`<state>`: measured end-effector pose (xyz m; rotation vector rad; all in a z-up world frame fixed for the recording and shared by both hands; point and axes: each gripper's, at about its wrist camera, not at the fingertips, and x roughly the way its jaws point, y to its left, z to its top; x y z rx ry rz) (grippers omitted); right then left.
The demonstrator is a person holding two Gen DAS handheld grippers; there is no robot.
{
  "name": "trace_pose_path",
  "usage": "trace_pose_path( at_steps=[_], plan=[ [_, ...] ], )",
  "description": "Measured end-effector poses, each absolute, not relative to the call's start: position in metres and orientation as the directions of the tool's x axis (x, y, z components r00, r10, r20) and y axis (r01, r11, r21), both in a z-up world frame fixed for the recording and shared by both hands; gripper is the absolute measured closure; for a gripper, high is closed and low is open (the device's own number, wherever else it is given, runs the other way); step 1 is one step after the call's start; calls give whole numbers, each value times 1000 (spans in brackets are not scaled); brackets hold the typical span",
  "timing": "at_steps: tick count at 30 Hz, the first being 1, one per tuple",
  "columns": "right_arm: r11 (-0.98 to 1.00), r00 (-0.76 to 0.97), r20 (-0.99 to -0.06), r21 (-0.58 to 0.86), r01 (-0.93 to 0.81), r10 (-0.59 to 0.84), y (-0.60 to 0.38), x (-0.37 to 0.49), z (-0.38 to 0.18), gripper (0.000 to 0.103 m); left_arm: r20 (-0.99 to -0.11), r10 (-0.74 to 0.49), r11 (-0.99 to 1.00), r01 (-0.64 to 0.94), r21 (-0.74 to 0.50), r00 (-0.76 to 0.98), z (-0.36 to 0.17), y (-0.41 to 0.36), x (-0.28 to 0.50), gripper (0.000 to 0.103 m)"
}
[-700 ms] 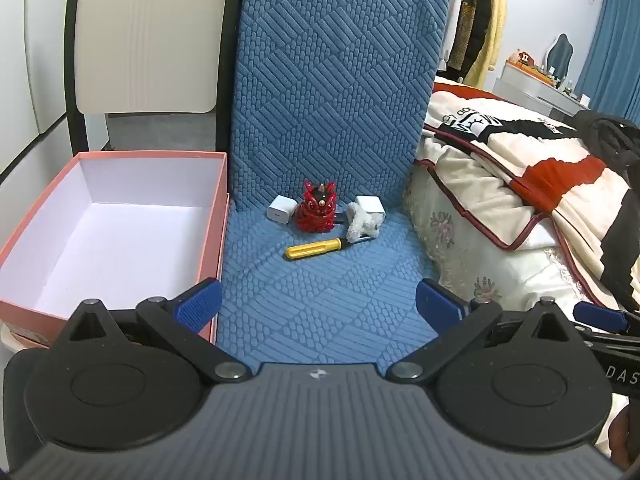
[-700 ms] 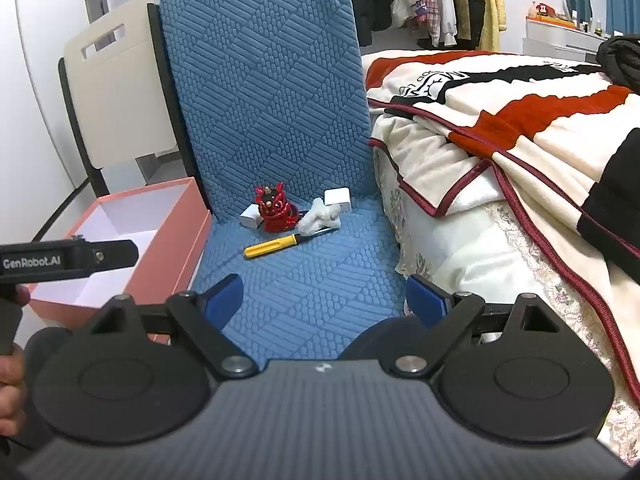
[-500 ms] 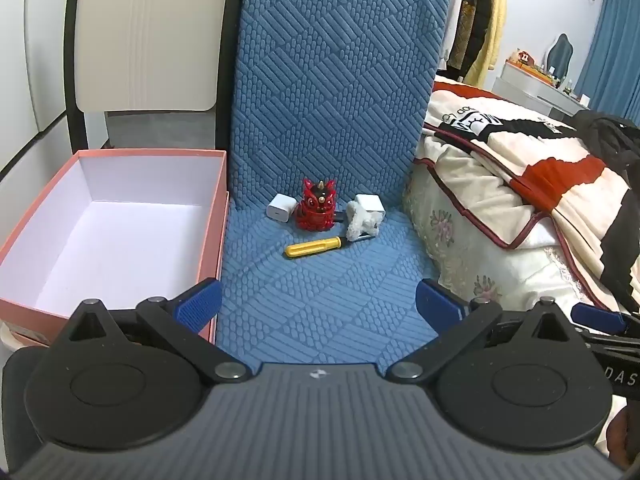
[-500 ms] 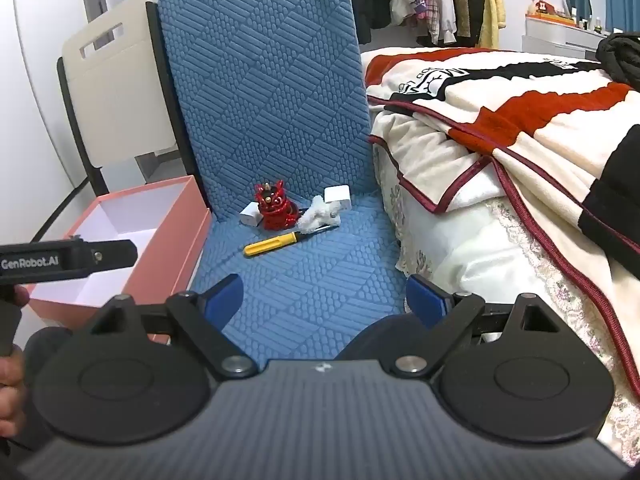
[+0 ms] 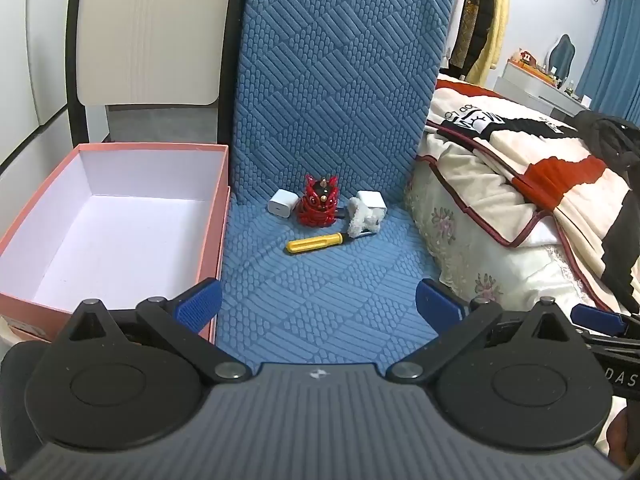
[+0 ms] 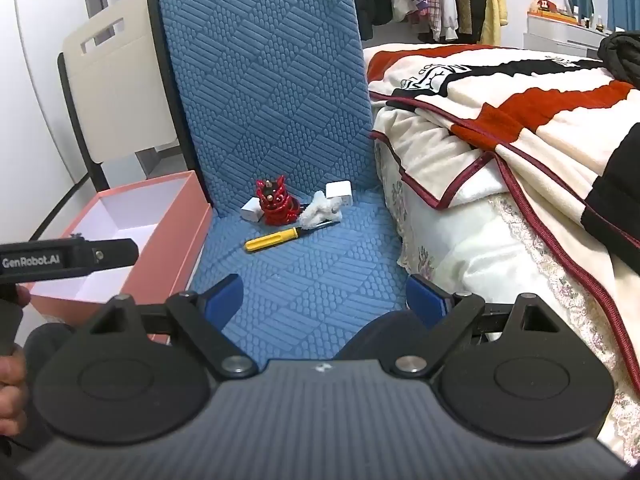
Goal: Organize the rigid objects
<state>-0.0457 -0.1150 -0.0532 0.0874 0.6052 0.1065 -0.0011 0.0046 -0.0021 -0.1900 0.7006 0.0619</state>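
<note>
On the blue chair seat (image 5: 320, 288) a small group lies near the backrest: a red lion figurine (image 5: 319, 201), two white charger cubes (image 5: 283, 202) (image 5: 372, 201), a white fluffy toy (image 5: 362, 220) and a yellow-handled screwdriver (image 5: 314, 243). The same group shows in the right wrist view: figurine (image 6: 275, 202), screwdriver (image 6: 272, 239), fluffy toy (image 6: 322, 213). My left gripper (image 5: 318, 304) is open and well short of them, nothing between its blue fingers. My right gripper (image 6: 324, 296) is open too, also apart from the objects.
An open pink box (image 5: 218, 216) with a white inside stands left of the chair, seen also as the box (image 6: 176, 232) in the right wrist view. A bed with a striped blanket (image 6: 520, 128) borders the chair's right side. A white chair back (image 5: 148, 32) stands behind the box.
</note>
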Motion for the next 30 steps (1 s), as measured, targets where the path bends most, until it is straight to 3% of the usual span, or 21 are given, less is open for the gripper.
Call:
trace_pose_path(
  at_steps=[30],
  plan=[
    [991,810,-572,107,-82,128,-111,-45,-56,13,-647,-11,978,-125,-165,762,-7,6,-1,0]
  ],
)
